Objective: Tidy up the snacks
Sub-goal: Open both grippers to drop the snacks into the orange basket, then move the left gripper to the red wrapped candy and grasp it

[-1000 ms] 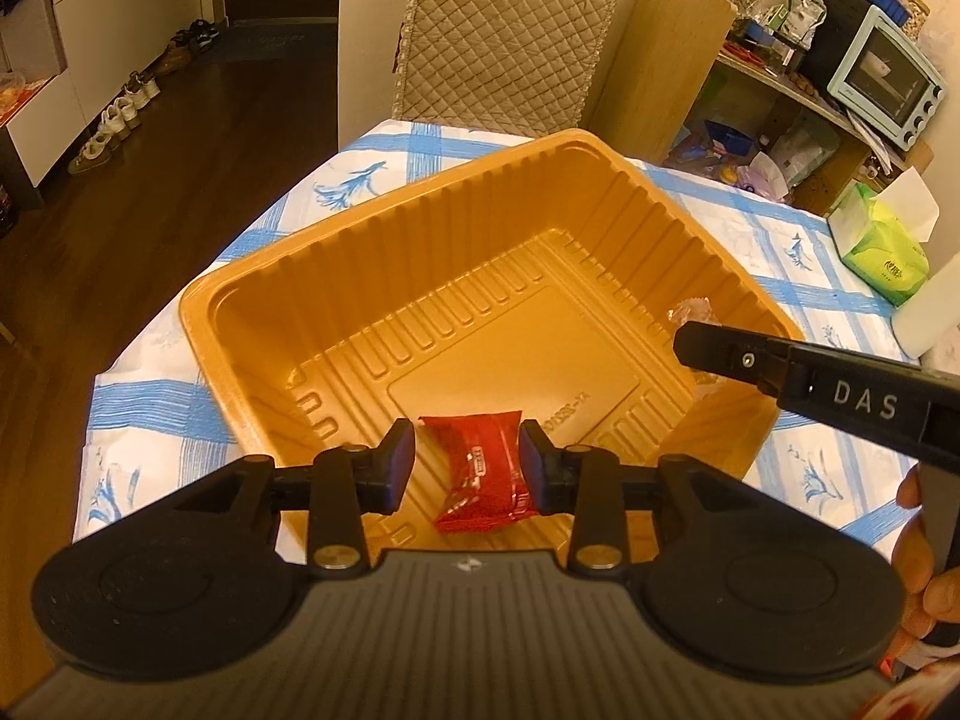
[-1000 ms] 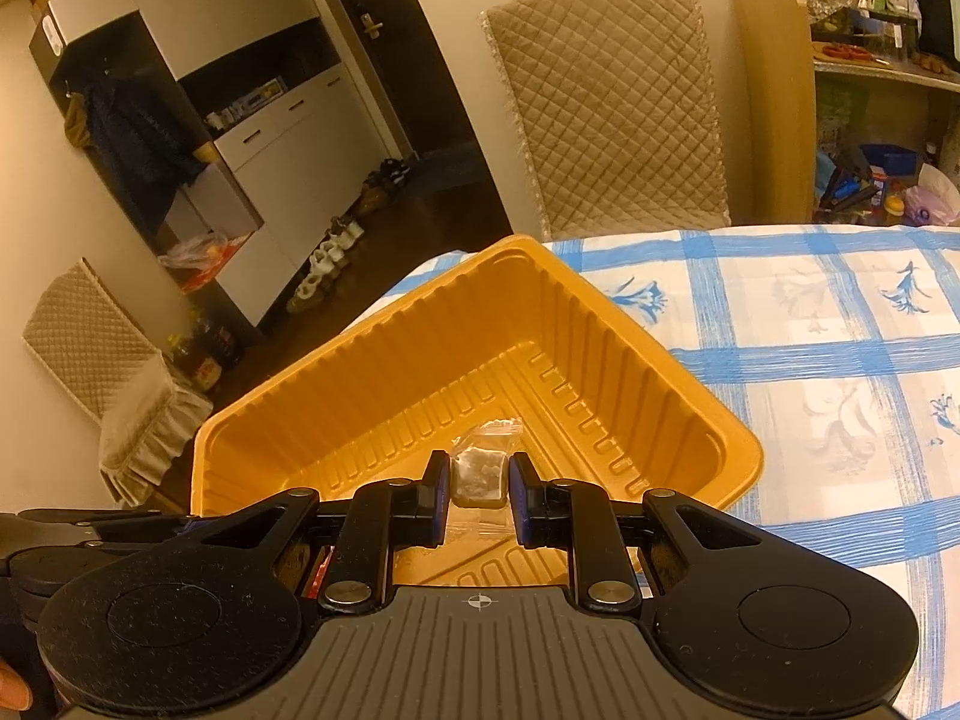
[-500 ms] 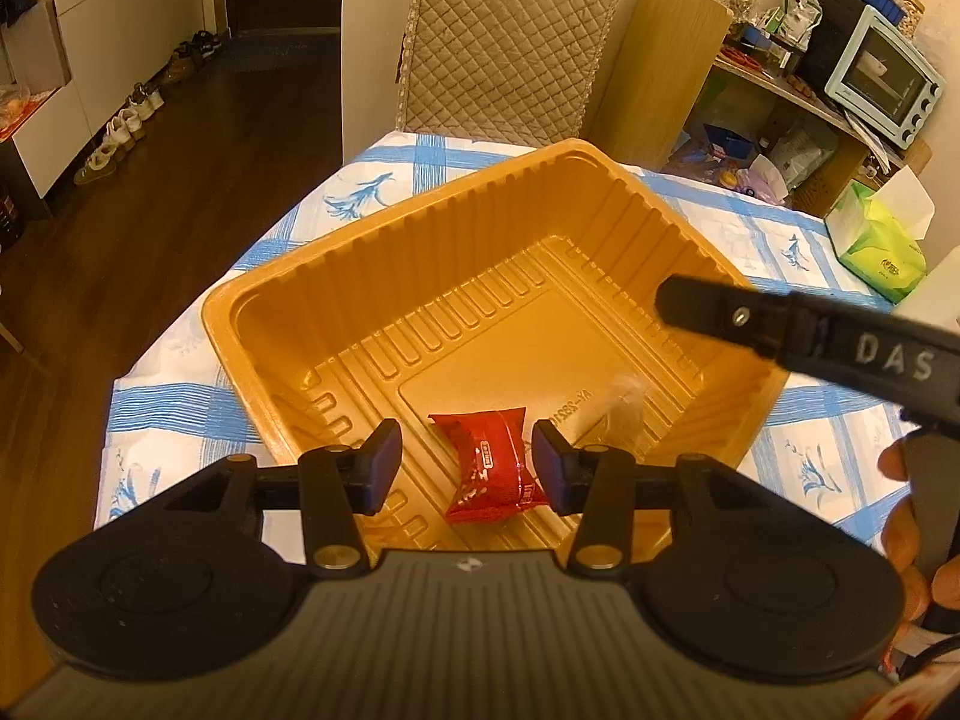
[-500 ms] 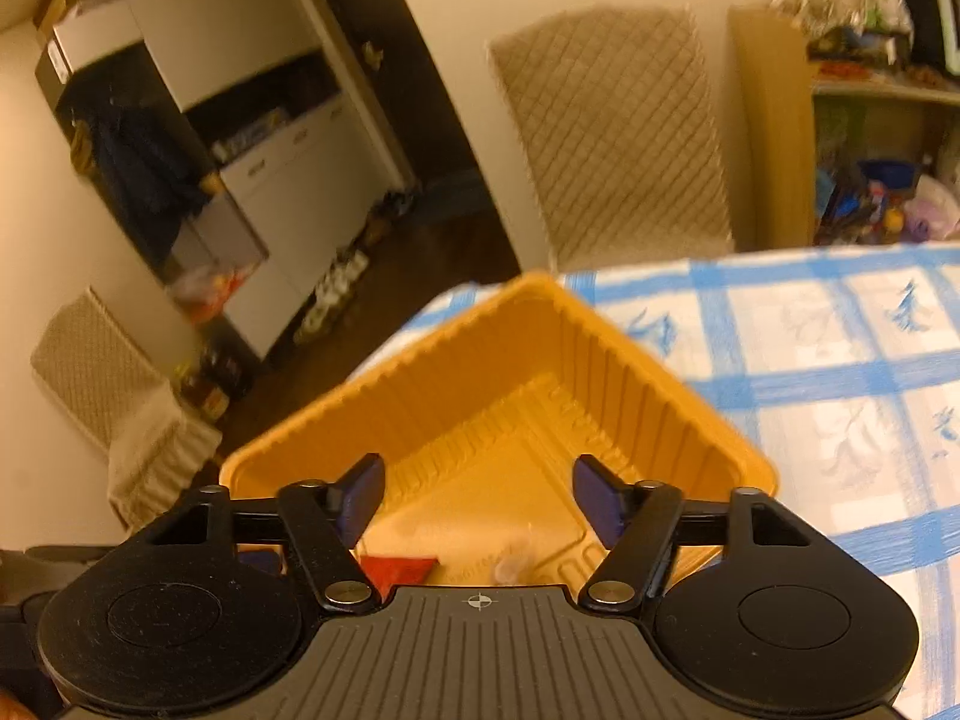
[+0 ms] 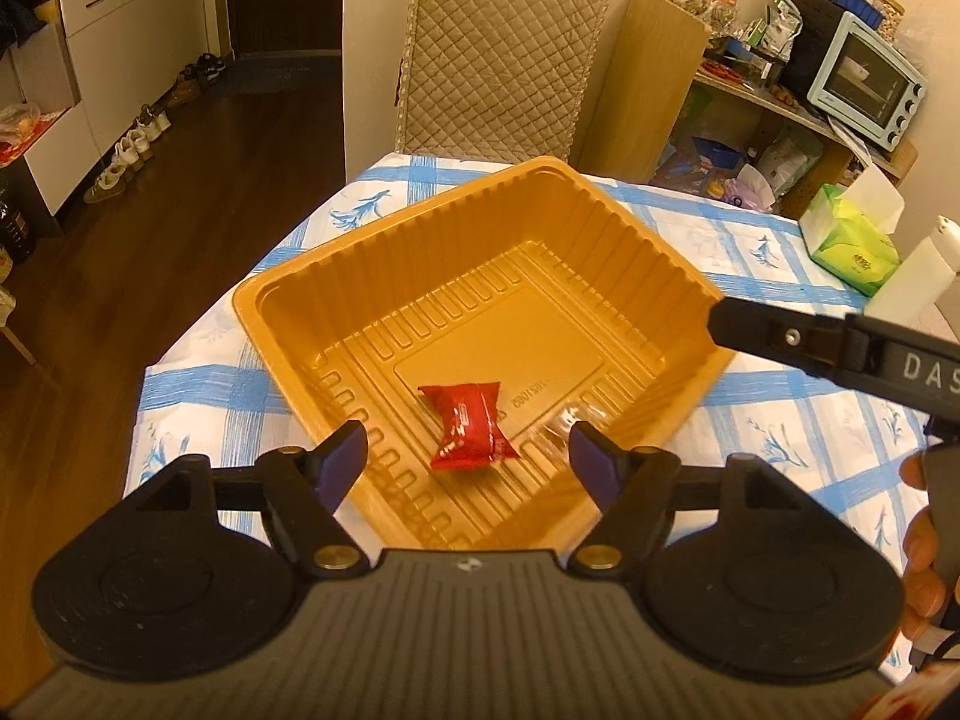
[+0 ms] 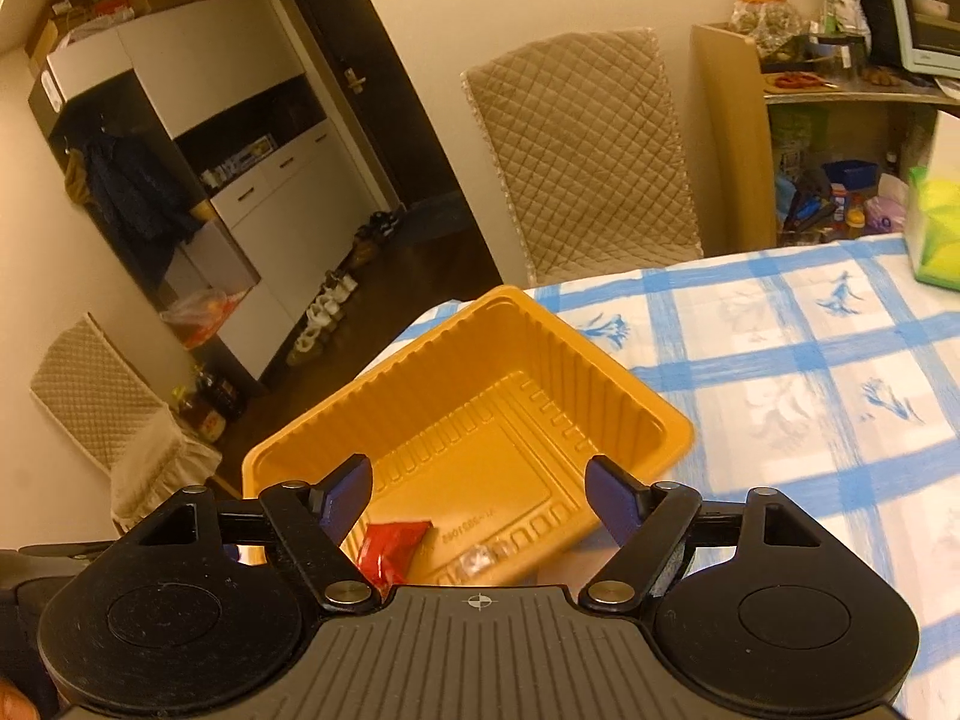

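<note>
An orange ribbed plastic tray (image 5: 288, 294) (image 6: 660, 420) sits on the blue-checked tablecloth. On its floor lies a red wrapped snack (image 5: 469, 425) (image 6: 390, 546), with a clear-wrapped pale candy (image 5: 564, 429) (image 6: 480, 558) just right of it. My left gripper (image 5: 468, 462) hovers above the tray's near side; its jaws are opening and nothing is between the pads. My right gripper (image 6: 480, 492) hangs over the tray's near wall, jaws opening and empty. One of its fingers (image 5: 780, 336) reaches in from the right in the left wrist view.
A green tissue box (image 5: 852, 246) and a white bottle (image 5: 918, 276) stand at the table's far right. A quilted chair (image 5: 504, 48) backs the far edge. Shelves with a toaster oven (image 5: 864, 84) lie beyond. A hand (image 5: 918, 546) grips the right tool.
Both grippers let go: the red snack and the clear-wrapped candy now lie on the tray floor. Both pairs of jaws spread wide, and both grippers pulled back and up from the tray.
</note>
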`<state>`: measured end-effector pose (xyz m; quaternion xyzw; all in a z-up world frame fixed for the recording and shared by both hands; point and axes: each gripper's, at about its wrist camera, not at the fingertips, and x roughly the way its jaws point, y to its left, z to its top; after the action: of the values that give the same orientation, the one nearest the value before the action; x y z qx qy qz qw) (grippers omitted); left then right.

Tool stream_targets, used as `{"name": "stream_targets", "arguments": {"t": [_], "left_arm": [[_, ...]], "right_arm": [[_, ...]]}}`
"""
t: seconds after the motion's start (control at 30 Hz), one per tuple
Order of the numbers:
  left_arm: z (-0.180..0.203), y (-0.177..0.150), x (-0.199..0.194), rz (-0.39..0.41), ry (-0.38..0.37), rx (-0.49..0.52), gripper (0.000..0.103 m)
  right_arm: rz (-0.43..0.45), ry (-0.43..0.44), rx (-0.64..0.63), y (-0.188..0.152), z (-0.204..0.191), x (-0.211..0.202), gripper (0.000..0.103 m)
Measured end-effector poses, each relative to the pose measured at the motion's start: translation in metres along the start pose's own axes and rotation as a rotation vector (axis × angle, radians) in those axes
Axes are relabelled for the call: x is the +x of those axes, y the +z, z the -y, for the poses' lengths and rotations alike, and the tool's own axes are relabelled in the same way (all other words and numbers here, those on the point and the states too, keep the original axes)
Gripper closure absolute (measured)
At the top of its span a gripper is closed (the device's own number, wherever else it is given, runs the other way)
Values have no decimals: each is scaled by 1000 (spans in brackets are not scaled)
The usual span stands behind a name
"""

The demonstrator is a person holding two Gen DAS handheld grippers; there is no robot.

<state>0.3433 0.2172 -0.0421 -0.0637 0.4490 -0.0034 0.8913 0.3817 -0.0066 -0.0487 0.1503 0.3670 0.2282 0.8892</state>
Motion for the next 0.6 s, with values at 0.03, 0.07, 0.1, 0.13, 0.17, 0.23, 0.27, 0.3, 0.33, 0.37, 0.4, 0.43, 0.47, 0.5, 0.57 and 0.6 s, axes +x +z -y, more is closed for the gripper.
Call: {"name": "stream_targets", "arguments": {"t": [0.03,0.07,0.1,0.13,0.17,0.23,0.27,0.3,0.33,0.37,0.4,0.43,0.47,0.5,0.57,0.6], "left_arm": [[2,-2,-5,3,0,2,31],[3,-4,-9,6,0,4,31],[5,-7,-14,9,0,4,30],[7,-10,-18,12,-1,5,30],[9,-13,-23,14,-2,6,30],[14,-21,-32,15,-2,11,29],[16,-25,-36,16,-3,14,29],[18,-29,-41,17,-4,15,29],[21,-33,-45,18,-7,16,29],[23,-37,-49,20,-10,17,29],[26,-41,-54,22,-12,18,29],[28,-45,-58,24,-14,18,29],[30,-49,-62,25,-18,18,29],[33,-54,-66,26,-20,18,29],[39,-62,-73,29,-25,20,29],[42,-66,-77,30,-26,23,29]], "right_arm": [[3,0,6,-3,2,-6,25],[5,3,12,-5,3,-12,25],[7,6,17,-7,4,-18,25],[11,7,19,-9,6,-25,25],[14,8,18,-12,6,-31,25],[21,10,14,-18,8,-45,25],[23,11,11,-22,8,-53,25],[25,11,8,-25,10,-59,25],[27,9,6,-29,11,-67,25],[29,7,6,-34,13,-75,25],[31,6,5,-37,14,-82,25],[32,5,4,-41,15,-89,24],[34,0,4,-46,16,-96,24],[37,-3,5,-51,18,-103,24],[40,-6,4,-61,21,-117,24],[40,-10,4,-66,22,-124,24]]}}
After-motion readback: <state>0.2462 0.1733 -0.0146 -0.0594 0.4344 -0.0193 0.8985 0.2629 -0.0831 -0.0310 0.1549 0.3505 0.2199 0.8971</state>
